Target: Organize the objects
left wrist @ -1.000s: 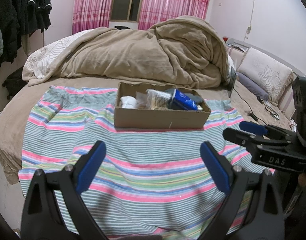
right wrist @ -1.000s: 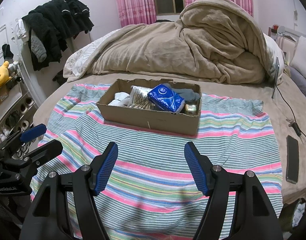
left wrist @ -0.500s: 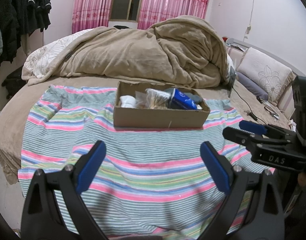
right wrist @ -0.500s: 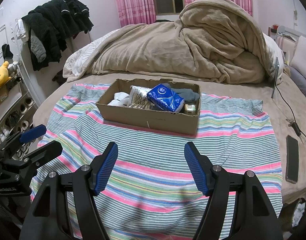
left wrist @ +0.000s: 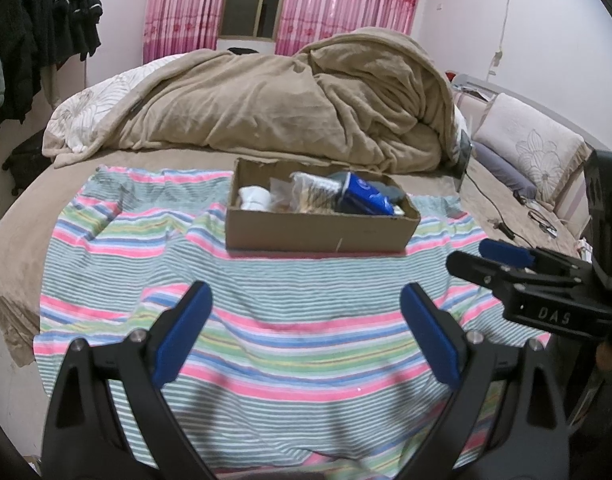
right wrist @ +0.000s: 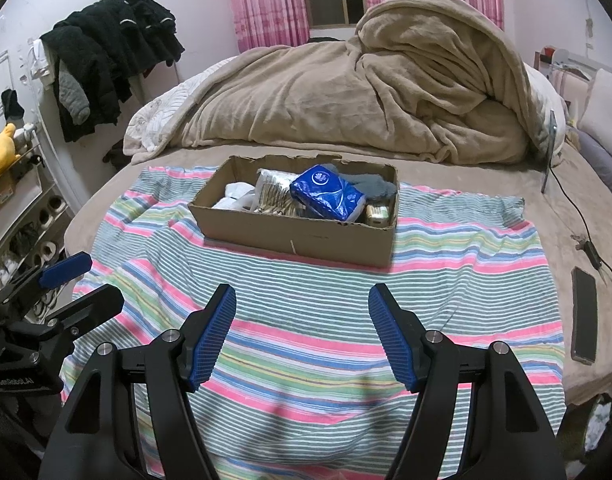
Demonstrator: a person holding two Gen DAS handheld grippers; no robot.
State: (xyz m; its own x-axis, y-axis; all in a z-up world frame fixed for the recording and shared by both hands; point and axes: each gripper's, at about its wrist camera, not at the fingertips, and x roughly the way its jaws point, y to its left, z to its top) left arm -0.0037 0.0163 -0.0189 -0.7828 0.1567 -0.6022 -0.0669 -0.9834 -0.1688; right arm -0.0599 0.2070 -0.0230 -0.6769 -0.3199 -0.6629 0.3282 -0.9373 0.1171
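A cardboard box point(left wrist: 317, 236) point(right wrist: 298, 240) sits on a striped cloth point(left wrist: 290, 328) point(right wrist: 313, 320) on the bed. In it lie a blue tissue pack point(right wrist: 325, 194) point(left wrist: 361, 198), a white item point(left wrist: 254, 198) point(right wrist: 236, 196), a clear packet of brown items point(right wrist: 274, 196), a grey cloth point(right wrist: 371, 184) and a small gold item point(right wrist: 377, 214). My left gripper point(left wrist: 306, 304) is open and empty above the cloth, short of the box. My right gripper point(right wrist: 302, 304) is open and empty, also short of the box. Each shows in the other's view point(left wrist: 489, 256) point(right wrist: 78, 284).
A heaped beige blanket point(left wrist: 290, 104) point(right wrist: 365, 96) lies behind the box. A phone point(right wrist: 583, 316) and cables point(right wrist: 585, 236) lie on the bed at right. Pillows point(left wrist: 525, 148) are at far right. Dark clothes point(right wrist: 110, 60) hang at left, above a shelf with shoes point(right wrist: 34, 236).
Both grippers have stayed open and nearly still. The left view has shifted very slightly; the box sits a touch higher in it.
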